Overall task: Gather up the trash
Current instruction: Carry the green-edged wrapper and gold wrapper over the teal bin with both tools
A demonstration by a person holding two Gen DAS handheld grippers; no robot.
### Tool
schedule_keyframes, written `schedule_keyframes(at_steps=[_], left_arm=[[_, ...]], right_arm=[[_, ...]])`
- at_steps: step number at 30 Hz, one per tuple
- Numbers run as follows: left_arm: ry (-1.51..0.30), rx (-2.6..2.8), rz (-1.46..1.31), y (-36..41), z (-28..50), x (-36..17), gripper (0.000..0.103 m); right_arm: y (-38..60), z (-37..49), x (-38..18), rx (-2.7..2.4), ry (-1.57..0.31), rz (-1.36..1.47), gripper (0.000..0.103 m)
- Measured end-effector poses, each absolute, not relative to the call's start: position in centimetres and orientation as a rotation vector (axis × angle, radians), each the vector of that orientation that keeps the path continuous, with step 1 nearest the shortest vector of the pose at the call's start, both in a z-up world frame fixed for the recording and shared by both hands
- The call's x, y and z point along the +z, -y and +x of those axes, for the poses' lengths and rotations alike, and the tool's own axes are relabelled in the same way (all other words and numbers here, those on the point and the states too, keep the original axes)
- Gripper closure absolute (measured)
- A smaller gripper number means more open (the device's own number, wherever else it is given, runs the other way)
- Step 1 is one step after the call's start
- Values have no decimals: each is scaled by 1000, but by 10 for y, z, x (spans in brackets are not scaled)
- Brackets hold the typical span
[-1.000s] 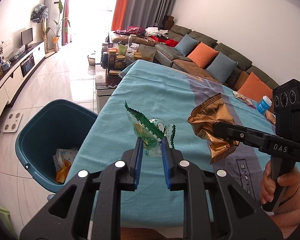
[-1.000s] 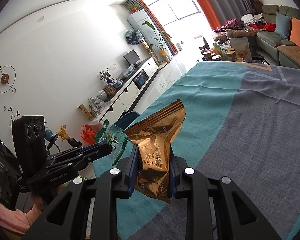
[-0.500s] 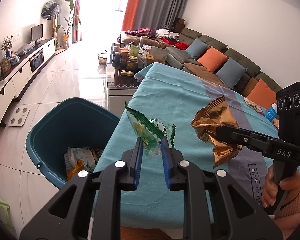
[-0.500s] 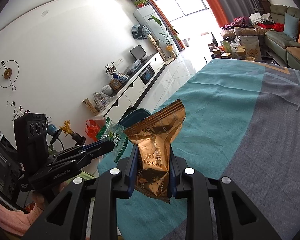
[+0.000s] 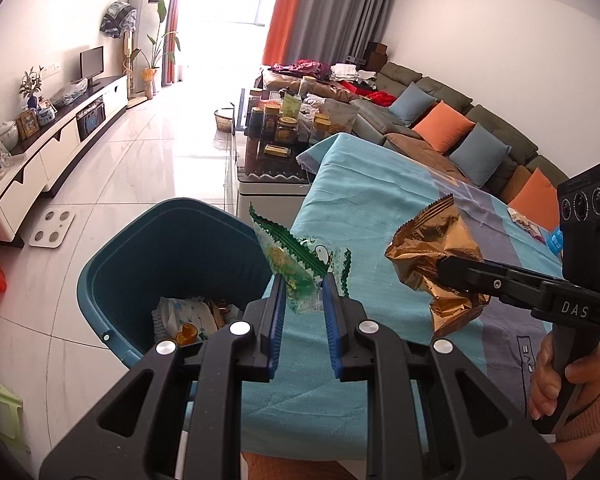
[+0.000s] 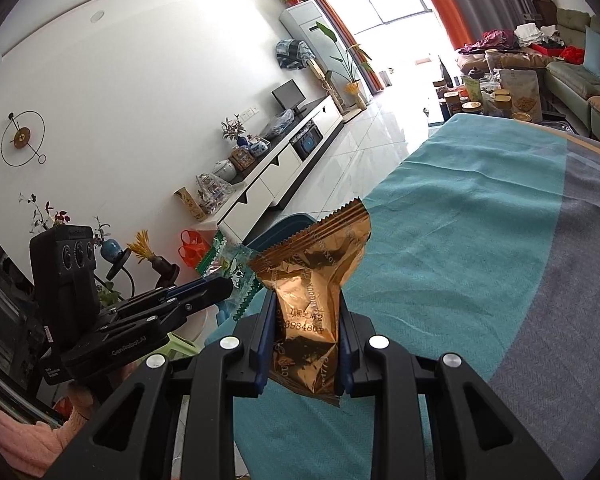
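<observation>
My left gripper (image 5: 303,289) is shut on a green and clear snack wrapper (image 5: 296,264), held above the table's left edge beside the teal trash bin (image 5: 112,264). The bin holds several pieces of rubbish (image 5: 184,316). In the right wrist view my right gripper (image 6: 307,307) is shut on a crumpled bronze foil wrapper (image 6: 314,276) over the teal tablecloth (image 6: 460,216). The left wrist view shows that bronze wrapper (image 5: 432,256) to the right, pinched in the right gripper (image 5: 444,270). The left gripper (image 6: 228,286) with its green wrapper (image 6: 230,264) appears at lower left.
A blue-capped bottle and more wrappers (image 5: 532,228) lie at the table's far right. A coffee table with jars (image 5: 284,128) stands beyond the table, a sofa with cushions (image 5: 440,124) to the right, a TV cabinet (image 5: 48,152) at the left wall. A bathroom scale (image 5: 52,228) lies on the floor.
Both grippers have moved left toward the bin, each still holding its wrapper. The bin now sits closer and more of its inside shows.
</observation>
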State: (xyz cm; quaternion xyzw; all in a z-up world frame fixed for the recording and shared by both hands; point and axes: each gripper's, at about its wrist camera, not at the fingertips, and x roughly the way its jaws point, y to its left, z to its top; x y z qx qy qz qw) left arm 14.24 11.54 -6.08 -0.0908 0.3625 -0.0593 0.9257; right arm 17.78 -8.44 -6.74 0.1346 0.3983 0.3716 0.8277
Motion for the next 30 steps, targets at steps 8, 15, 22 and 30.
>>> schedule_keyframes(at_steps=[8,15,22,30], left_arm=[[-736,-87,-207,-128,142,-63,84],[-734,-56,-218,-139,143,-67,84],[-738,-26,-217,-147,147,-71,84],[-739,-1,-220,-154,152,-74,84]], right_arm=[[75,183,-65,796,-847,266,78],[67,186,-64,804,-851,249,78],[57,191,-63,813,-854,229,78],[45,195,-62,825,-863,214,78]])
